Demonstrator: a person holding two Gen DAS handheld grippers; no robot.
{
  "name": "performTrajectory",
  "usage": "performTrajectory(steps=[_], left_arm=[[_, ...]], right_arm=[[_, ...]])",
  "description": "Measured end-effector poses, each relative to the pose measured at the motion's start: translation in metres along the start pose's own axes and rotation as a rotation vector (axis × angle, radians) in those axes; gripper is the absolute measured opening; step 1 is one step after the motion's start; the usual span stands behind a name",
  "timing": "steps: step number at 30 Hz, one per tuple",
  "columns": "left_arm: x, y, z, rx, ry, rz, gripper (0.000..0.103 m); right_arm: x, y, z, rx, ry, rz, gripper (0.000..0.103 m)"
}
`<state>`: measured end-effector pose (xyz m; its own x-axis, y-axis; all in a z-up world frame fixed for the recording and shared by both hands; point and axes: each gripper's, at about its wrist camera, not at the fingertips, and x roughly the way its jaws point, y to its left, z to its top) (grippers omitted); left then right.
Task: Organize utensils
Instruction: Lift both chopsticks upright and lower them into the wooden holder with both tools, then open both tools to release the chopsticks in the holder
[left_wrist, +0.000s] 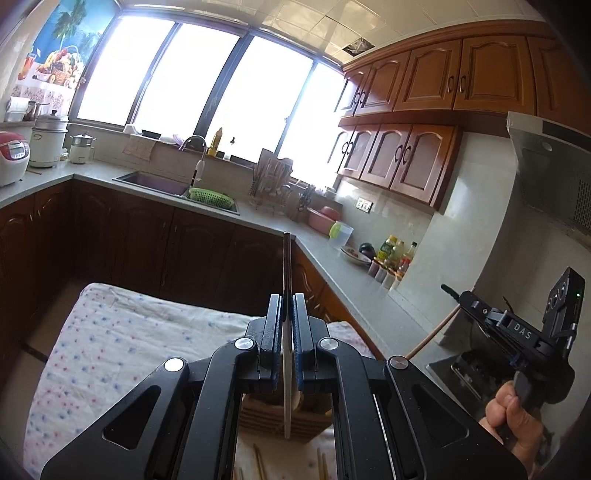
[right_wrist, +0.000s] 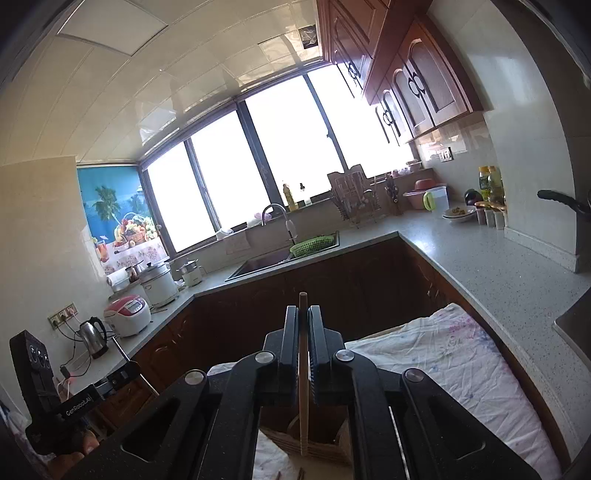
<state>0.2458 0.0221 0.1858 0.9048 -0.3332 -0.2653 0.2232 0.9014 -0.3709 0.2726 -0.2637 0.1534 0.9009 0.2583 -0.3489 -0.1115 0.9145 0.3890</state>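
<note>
My left gripper (left_wrist: 287, 295) is shut on a thin utensil (left_wrist: 287, 266), seen edge-on, dark at its top and pale lower down. It stands upright over a slatted wooden holder (left_wrist: 280, 419) on the cloth-covered table (left_wrist: 129, 350). In the right wrist view my right gripper (right_wrist: 303, 308) is shut on a wooden chopstick (right_wrist: 303, 387), also upright, with its lower end above the same holder (right_wrist: 317, 443). The right gripper (left_wrist: 450, 291) appears at the right edge of the left wrist view, in a hand (left_wrist: 509, 410). The left gripper (right_wrist: 127, 367) shows at lower left in the right wrist view.
Loose chopsticks (left_wrist: 258, 461) lie on the cloth in front of the holder. A grey L-shaped counter (left_wrist: 332, 266) carries a sink (left_wrist: 155, 182), green basket (left_wrist: 210, 195), dish rack (left_wrist: 271, 181), bottles (left_wrist: 395, 254) and rice cookers (left_wrist: 46, 140). A kettle (right_wrist: 92, 336) stands at the left.
</note>
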Motion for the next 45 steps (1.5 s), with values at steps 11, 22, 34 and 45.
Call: performTrajectory(steps=[11,22,34,45], left_arm=[[0.105,0.021,-0.034,-0.018,0.023,0.048,0.004],[0.138,0.026,-0.075,0.015,0.120,0.074,0.005],[0.141,0.026,-0.076,0.027,0.146,0.100,0.007],[0.091,0.039,-0.072,0.002,0.124,0.184,0.077]], right_arm=[[0.061,-0.022,-0.043,-0.018,0.018,-0.038,0.005],[0.077,-0.032,-0.089,-0.053,0.017,-0.076,0.005],[0.083,-0.040,-0.083,-0.026,0.061,-0.099,0.010],[0.043,-0.046,-0.071,0.039,0.004,-0.062,0.093]])
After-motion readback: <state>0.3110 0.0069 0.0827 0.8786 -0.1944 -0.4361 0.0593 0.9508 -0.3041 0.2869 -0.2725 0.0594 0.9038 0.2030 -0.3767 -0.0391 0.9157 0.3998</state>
